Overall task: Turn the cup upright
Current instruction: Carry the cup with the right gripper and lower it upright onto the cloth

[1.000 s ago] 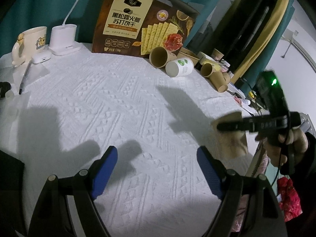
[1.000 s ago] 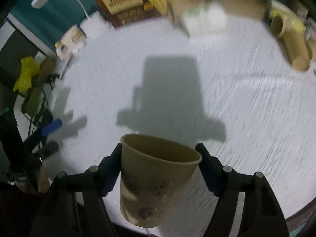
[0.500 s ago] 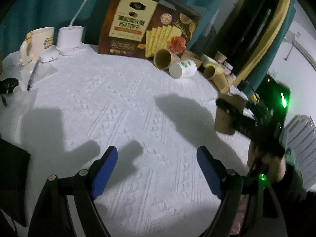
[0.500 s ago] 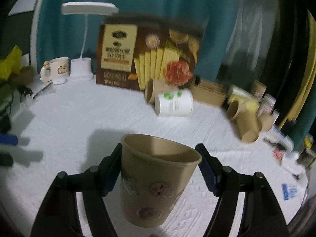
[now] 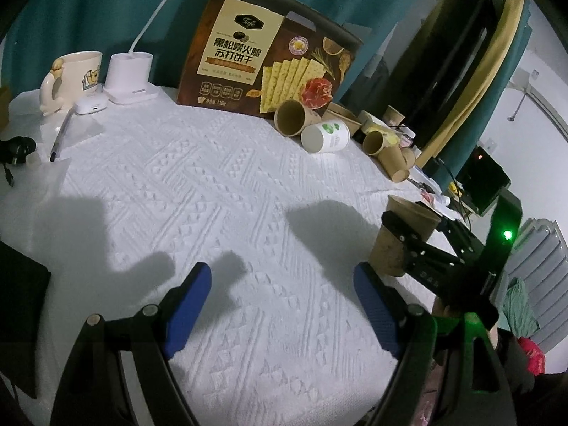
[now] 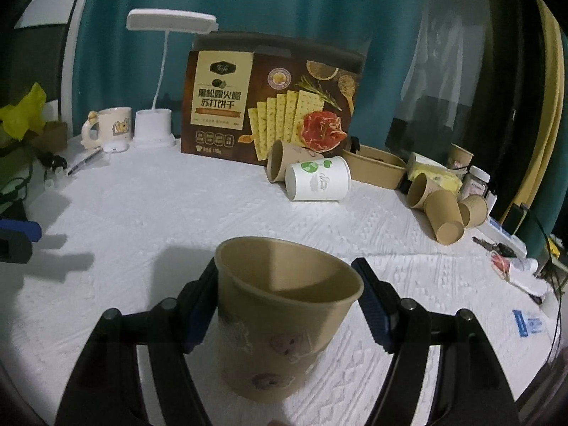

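My right tool [image 6: 285, 307]: 2 blue ribbed pads clamped on 1 brown paper cup [image 6: 280, 323], mouth up, rolled rim, faint cartoon stickers on its wall; cup held over the near part of the table [image 5: 220, 191], w/ its base close to the cloth in the left wrist view [image 5: 399, 239]. My left tool [image 5: 282, 314]: pads apart, nothing btwn them, hanging over the bare cloth. Table cover: white, quilted, w/ embossed zigzag & triangle pattern.

Mid-far, centre: 2 cups lying on their sides, touching: 1 brown paper cup [image 6: 284, 165] w/ mouth toward the cameras, 1 white paper cup [image 6: 319, 179] w/ green leaf print; its small writing is not legible. Right of these: 1 shallow brown paper tray [image 6: 376, 170], then a cluster of 3 brown cups on their sides [image 6: 445, 214], plus 1 upright brown cup [image 6: 461, 156] behind; 1 small jar [image 6: 475, 183] beside them.

Far row, left to right: 1 cream ceramic mug [image 5: 76, 76] w/ cartoon figure & moulded handle; 1 white earbud-type case [image 5: 90, 104]; 1 pen [image 5: 60, 135]; 1 white desk lamp [image 6: 156, 81], flat head, bent neck, cylindrical base; 1 large brown cracker box [image 6: 266, 99], logo "Tafe", Chinese lettering, pic of square crackers & ham. Teal curtain [image 6: 319, 3] behind.
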The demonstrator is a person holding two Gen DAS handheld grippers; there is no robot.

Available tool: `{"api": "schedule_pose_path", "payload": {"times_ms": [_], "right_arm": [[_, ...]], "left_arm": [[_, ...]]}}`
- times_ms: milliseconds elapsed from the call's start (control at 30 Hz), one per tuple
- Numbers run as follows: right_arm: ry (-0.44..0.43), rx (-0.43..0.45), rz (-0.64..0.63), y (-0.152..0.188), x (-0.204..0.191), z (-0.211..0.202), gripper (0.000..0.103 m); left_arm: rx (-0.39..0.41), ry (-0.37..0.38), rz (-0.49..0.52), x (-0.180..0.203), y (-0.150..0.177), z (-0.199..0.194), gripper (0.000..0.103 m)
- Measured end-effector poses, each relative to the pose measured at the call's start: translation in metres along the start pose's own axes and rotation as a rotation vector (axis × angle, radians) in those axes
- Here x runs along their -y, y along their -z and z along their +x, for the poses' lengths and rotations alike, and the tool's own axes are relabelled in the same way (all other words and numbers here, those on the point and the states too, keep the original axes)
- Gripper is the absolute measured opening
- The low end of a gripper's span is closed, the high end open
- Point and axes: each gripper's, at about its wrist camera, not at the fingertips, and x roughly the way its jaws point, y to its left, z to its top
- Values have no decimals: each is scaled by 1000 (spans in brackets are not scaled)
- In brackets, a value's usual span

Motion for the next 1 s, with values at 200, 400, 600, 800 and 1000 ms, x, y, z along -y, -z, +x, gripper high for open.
{"api": "schedule_pose_path", "payload": {"times_ms": [200, 400, 600, 800, 1000], "right_arm": [[11, 16, -7, 11, -3, -15, 70], [20, 14, 3, 20, -5, -26, 70], [25, -10, 8, 30, -10, -29, 70], [12, -28, 42, 37, -5, -31, 70], [-8, -46, 94, 44, 2, -38, 70]], "left_arm": [[-14, 7, 16, 6, 1, 3, 82], [-28, 16, 51, 20, 4, 5, 82], [-44, 8, 71, 29, 8, 7, 82], [-49, 6, 89, 37, 11, 4, 82], [-53, -2, 102, 43, 14, -1, 82]]}}
